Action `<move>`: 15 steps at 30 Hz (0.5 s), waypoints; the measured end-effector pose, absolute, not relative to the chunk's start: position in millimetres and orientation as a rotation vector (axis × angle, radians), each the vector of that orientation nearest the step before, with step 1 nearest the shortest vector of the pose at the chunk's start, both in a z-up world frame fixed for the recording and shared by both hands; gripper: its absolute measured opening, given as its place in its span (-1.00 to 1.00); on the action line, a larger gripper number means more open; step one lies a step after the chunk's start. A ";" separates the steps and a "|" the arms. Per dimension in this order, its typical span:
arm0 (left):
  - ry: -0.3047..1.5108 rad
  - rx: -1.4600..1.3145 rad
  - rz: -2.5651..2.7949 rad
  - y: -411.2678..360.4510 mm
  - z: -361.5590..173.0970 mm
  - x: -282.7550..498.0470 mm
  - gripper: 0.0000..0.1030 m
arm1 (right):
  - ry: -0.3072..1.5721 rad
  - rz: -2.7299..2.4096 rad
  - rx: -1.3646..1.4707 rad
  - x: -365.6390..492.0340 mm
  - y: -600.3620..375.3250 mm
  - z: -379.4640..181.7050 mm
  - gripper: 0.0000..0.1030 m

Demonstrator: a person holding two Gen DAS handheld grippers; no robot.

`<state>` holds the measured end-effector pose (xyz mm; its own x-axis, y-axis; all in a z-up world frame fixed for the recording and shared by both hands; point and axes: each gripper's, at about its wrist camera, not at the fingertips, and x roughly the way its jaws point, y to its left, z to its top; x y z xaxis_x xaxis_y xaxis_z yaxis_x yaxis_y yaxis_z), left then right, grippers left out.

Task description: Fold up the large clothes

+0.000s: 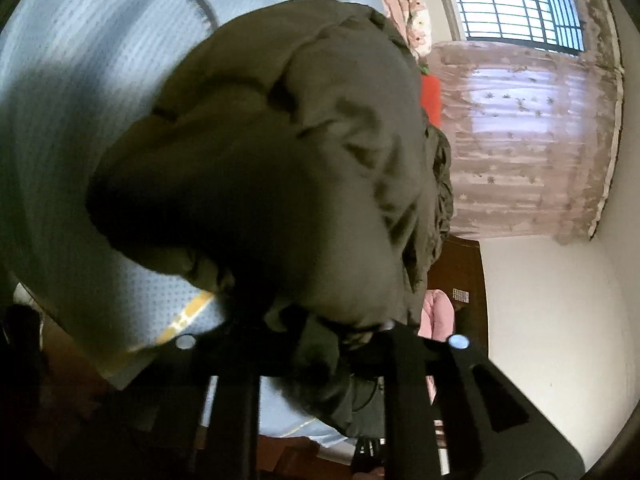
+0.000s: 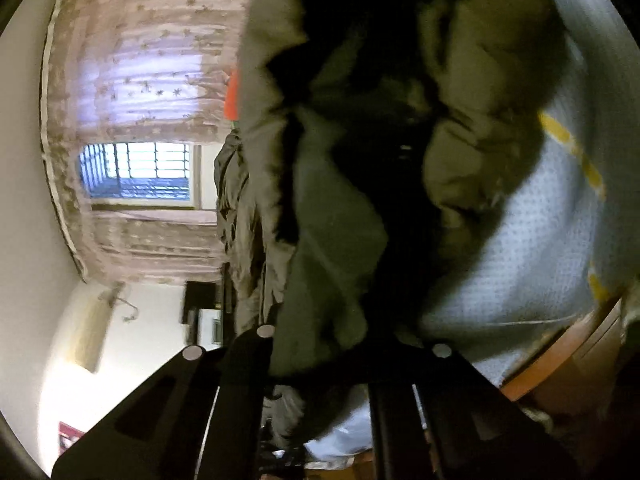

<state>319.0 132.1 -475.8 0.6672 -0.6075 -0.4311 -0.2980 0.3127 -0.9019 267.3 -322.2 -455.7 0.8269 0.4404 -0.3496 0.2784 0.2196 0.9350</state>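
A large dark olive padded jacket [image 1: 280, 152] lies bunched on a pale blue bedspread [image 1: 80, 80] with yellow stripes. In the left wrist view it fills the middle, and my left gripper [image 1: 320, 344] at the bottom is shut on a fold of its edge. In the right wrist view the same jacket [image 2: 332, 208] hangs in front of the camera. My right gripper [image 2: 328, 356] is shut on its fabric, which bulges between the black fingers [image 2: 248, 356]. The pinched cloth hides the fingertips of both grippers.
A barred window [image 1: 516, 16] with a pink star-patterned curtain [image 1: 528, 140] stands behind the bed. A red object [image 1: 430, 100] and pink bedding [image 1: 436, 316] lie past the jacket, by dark wooden furniture [image 1: 464, 272]. The bed's wooden edge [image 2: 560, 356] shows at lower right.
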 end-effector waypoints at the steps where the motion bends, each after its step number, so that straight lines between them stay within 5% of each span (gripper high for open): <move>1: 0.873 -1.258 -0.243 131.9 -471.1 319.6 -0.75 | 0.640 0.118 1.352 269.7 -320.5 -447.7 -0.85; 15: 0.806 -1.175 -0.308 133.7 -386.4 352.7 -0.79 | 0.616 0.197 1.238 322.7 -313.1 -352.2 -0.85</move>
<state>352.7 133.7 -386.4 0.6894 -0.6051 -0.3982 -0.1857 0.3837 -0.9046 322.7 -313.1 -352.2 0.8229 0.4618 -0.3309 0.1843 0.3338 0.9244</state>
